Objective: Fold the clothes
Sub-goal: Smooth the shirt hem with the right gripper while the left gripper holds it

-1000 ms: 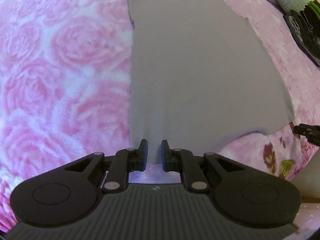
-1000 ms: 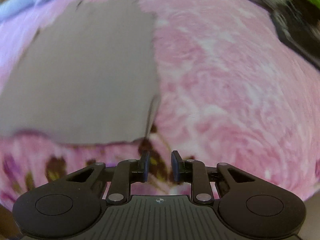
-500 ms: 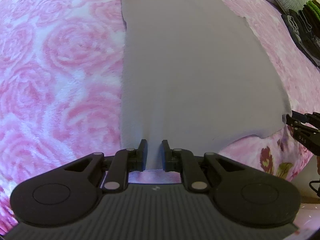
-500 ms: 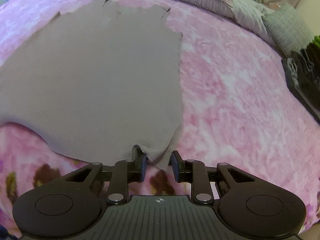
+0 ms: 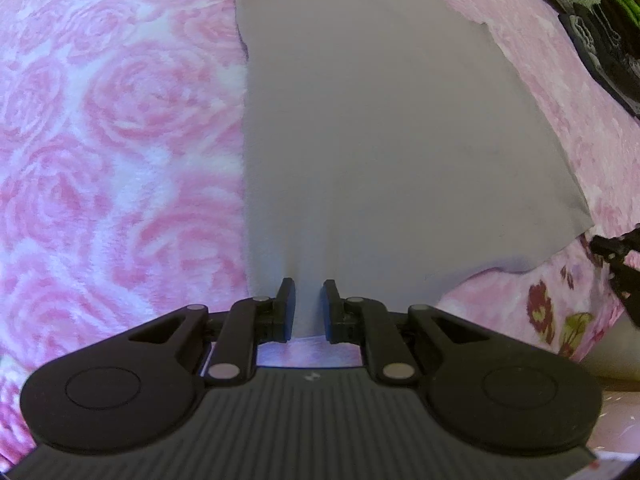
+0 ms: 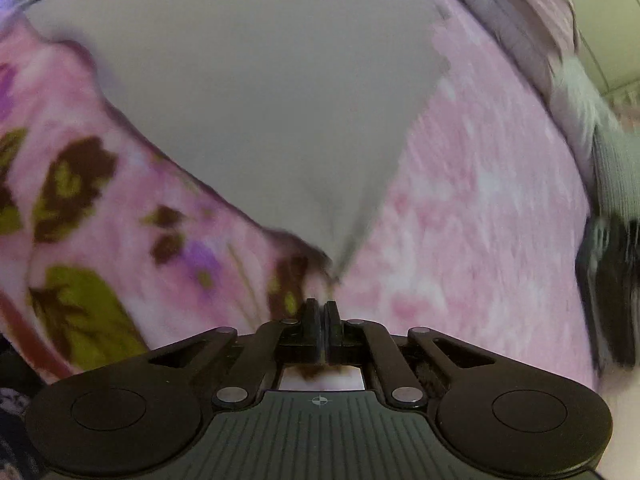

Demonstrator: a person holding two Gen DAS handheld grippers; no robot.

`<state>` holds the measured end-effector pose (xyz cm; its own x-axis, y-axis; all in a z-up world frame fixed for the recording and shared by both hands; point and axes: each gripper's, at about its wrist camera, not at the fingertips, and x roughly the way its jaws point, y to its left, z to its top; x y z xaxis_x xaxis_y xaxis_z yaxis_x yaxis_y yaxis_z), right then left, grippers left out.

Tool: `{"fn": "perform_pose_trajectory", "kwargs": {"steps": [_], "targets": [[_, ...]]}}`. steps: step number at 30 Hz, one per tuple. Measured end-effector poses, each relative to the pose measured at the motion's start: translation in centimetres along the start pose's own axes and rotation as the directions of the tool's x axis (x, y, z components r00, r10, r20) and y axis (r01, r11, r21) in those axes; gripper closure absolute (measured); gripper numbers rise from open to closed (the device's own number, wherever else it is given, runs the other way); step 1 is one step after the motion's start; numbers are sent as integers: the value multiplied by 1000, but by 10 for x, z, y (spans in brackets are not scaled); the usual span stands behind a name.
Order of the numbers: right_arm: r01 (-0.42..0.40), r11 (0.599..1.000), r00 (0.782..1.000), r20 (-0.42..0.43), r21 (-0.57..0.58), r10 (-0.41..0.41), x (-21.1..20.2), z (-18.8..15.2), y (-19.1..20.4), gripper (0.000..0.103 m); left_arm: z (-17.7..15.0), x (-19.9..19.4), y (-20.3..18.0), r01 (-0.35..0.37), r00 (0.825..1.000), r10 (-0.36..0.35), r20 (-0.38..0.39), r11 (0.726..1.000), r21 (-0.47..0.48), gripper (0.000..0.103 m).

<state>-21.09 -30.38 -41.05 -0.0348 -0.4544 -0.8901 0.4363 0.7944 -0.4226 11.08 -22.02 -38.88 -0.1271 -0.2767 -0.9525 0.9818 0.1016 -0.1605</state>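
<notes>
A grey garment [image 5: 384,140] lies spread flat on a bed's pink rose-print blanket [image 5: 100,140], filling the centre of the left wrist view and the upper centre of the right. The left claw [image 5: 307,304], at the bottom centre of its frame, has its jaws drawn close on the garment's near hem, which rises between them in a small tented pleat, exactly as it did a second ago. The change is on the other side: the right claw [image 6: 320,312], which half a second ago stood partly open around the garment's other near corner, has now snapped fully shut, the corner's point running down to its tips in a taut wedge; the frame is blurred, so how much cloth is pinched cannot be told. With both near corners apparently secured, the garment looks ready to be lifted and carried over for a fold. Its long axis runs from the claws at the bottom of each frame up toward the ragged far edge at the top, where pillows [image 6: 528,20] sit. A dark stack of clothes [image 5: 604,40] lies at the upper right edge, well apart.
</notes>
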Motion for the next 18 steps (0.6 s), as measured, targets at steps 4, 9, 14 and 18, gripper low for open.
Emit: {"fn": "perform_pose_trajectory", "kwargs": {"steps": [4, 9, 14, 18], "targets": [[-83, 906, 996, 59, 415, 65, -14, 3, -56, 103, 7, -8, 6, 0, 1000, 1, 30, 1000, -12, 93], [-319, 601, 946, 203, 733, 255, 18, 4, -101, 98, 16, -7, 5, 18, 999, -16, 52, 999, -33, 93], [-387, 433, 906, 247, 814, 345, 43, -14, -120, 93, 9, -2, 13, 24, 999, -21, 37, 998, -64, 93], [-390, 450, 902, 236, 804, 361, 41, -13, -126, 92, 6, -1, 18, 31, 999, -29, 27, 996, -80, 93]]}}
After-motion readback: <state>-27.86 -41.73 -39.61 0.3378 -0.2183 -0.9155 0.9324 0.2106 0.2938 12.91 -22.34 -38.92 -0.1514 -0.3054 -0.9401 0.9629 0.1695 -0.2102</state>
